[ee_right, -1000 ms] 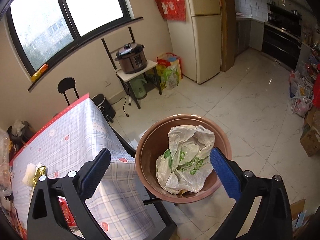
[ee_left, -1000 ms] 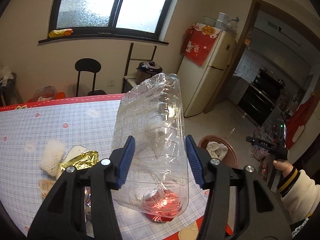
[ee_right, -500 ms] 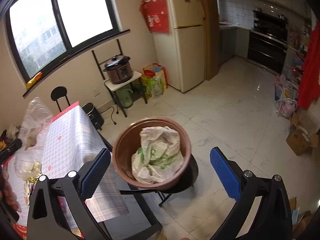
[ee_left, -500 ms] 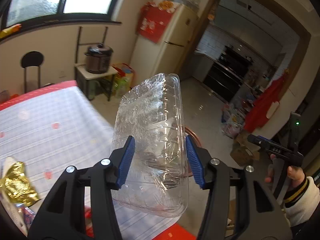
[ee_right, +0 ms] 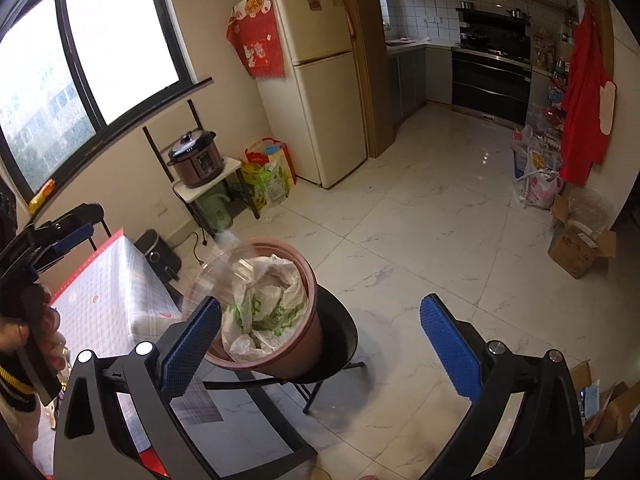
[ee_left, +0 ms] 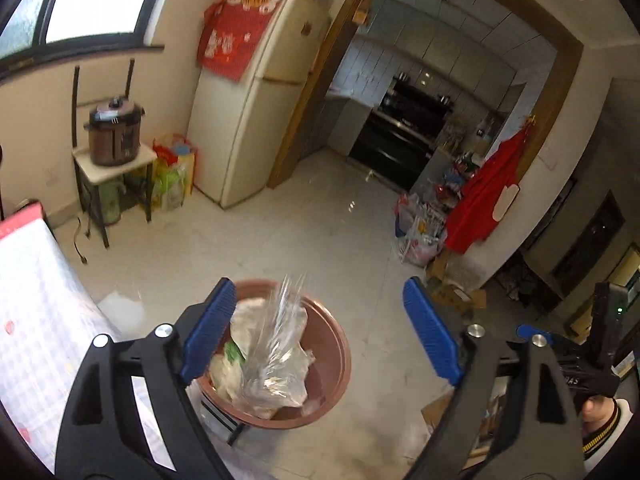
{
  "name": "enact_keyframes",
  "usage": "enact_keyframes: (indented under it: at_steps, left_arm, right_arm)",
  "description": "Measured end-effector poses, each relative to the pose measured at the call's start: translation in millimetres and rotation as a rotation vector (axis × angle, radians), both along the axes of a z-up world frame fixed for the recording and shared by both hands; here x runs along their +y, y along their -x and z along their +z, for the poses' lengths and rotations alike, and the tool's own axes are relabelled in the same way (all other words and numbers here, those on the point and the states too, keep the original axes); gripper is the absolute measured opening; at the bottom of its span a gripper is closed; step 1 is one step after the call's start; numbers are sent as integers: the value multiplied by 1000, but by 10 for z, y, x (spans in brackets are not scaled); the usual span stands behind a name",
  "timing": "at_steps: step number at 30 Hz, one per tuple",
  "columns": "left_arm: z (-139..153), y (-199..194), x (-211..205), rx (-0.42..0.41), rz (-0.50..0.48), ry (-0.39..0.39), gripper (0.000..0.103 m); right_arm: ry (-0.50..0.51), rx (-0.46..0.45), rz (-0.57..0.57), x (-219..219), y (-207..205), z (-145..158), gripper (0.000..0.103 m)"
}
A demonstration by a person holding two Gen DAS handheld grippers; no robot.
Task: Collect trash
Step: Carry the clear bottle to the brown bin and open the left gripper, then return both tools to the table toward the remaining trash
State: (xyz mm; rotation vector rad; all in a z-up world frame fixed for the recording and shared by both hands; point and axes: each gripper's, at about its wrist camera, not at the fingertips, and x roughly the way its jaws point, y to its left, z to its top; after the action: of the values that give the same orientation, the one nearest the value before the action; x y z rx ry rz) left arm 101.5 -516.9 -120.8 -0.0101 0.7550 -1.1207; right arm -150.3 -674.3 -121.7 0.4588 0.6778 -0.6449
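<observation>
Clear plastic container (ee_left: 276,344) over brown bin (ee_left: 332,364)

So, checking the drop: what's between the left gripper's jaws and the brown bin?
Only the clear plastic container, blurred, at the brown bin's mouth, in the left wrist view. The left gripper has just opened, touching nothing.

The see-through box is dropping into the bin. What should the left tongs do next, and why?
Probably swing back to the table for more trash. The left tongs have just been opening and hold nothing; the clear box is blurred, falling onto the bag in the brown bin, so this drop looks done.
</observation>
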Motion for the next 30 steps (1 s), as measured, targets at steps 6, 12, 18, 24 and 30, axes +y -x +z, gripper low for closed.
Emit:
enact_keyframes:
  at_steps: [6,12,18,24,30]
  left_arm:
    - [203,62,585,-52,95,-2,91]
    - [334,56,1501,-68,277,-21,92]
    - [427,145,2606,-67,518,-43,92]
    - [405,420,3799,-33,760,-64,92]
    - [253,715,4799,27,936,-90,92]
  right_arm:
    - [0,-67,42,75,-74,72,98]
    - [-17,-125,149,282,-397,170,98]
    - [-47,-181,286,650,-891,218,98]
    - [-101,-176,481,1242,-1445,205,98]
    - [-78,-118,660,2116,-1891,194,98]
